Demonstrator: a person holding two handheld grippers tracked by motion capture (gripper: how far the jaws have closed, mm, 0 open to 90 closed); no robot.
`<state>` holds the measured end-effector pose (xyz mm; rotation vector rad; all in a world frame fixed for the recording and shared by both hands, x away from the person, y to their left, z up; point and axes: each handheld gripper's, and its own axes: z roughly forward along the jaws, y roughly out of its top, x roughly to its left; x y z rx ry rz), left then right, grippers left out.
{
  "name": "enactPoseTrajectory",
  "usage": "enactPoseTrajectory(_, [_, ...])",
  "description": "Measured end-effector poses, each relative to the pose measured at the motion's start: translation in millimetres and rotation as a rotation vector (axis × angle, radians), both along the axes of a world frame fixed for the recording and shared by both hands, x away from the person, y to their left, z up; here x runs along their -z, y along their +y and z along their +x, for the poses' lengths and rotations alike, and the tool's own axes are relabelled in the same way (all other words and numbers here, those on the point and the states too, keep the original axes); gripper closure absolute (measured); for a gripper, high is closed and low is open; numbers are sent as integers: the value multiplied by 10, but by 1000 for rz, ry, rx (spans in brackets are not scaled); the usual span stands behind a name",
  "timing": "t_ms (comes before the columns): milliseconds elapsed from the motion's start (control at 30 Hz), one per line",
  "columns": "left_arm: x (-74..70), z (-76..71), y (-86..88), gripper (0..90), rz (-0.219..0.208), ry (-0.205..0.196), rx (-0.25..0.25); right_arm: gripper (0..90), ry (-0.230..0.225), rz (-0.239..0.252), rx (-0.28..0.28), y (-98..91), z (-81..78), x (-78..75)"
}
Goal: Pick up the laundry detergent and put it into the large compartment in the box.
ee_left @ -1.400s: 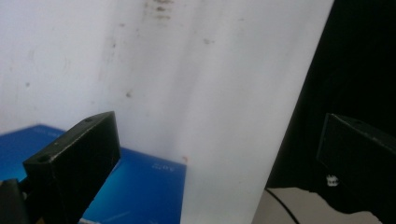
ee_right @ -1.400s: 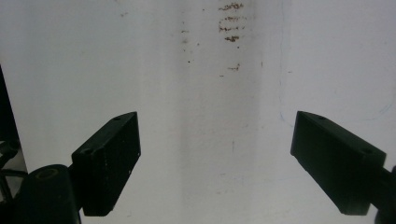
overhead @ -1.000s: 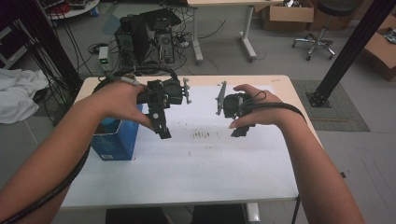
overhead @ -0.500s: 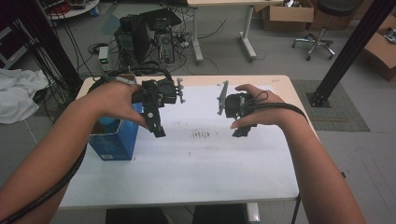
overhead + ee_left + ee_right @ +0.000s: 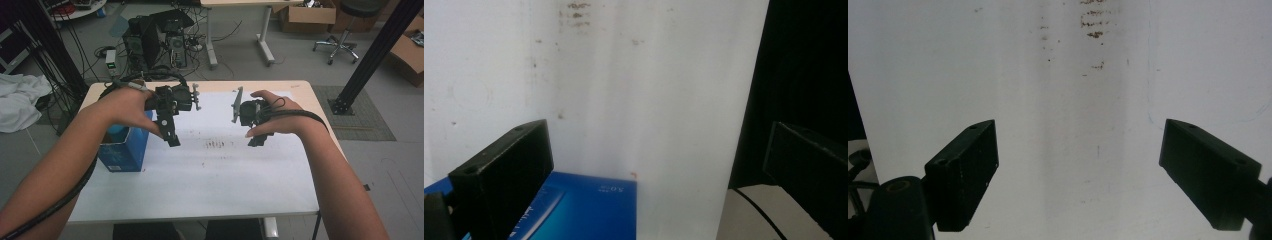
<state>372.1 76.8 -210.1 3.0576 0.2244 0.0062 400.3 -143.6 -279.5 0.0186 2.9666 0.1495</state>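
- Room: workshop floor behind the tabletop, with computer towers (image 5: 160, 40), loose cables, a cardboard box and an office chair (image 5: 345, 30); all well apart from the work.
- Tabletop (image 5: 215, 175): white, bare but for faint brown specks near its middle; the open middle leaves both hands free room.
- Blue box (image 5: 122, 147): stands upright near the tabletop's left edge, under the left forearm; its top face shows at the bottom of the left gripper view (image 5: 584, 210). It is the thing nearest the jaws, so probably the one to be picked up.
- Left gripper (image 5: 172, 137): held above the tabletop just right of the box, tilted downward; jaws spread wide, nothing between them, seemingly ready to close on the box.
- Right gripper (image 5: 257, 140): hovers over bare tabletop, well apart from the box; jaws released, empty, apparently waiting.
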Motion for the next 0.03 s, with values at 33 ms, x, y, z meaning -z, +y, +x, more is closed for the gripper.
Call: enactPoseTrajectory(33, [0, -4, -5, 1, -2, 1, 0, 160, 1, -2, -1, 5, 1, 2])
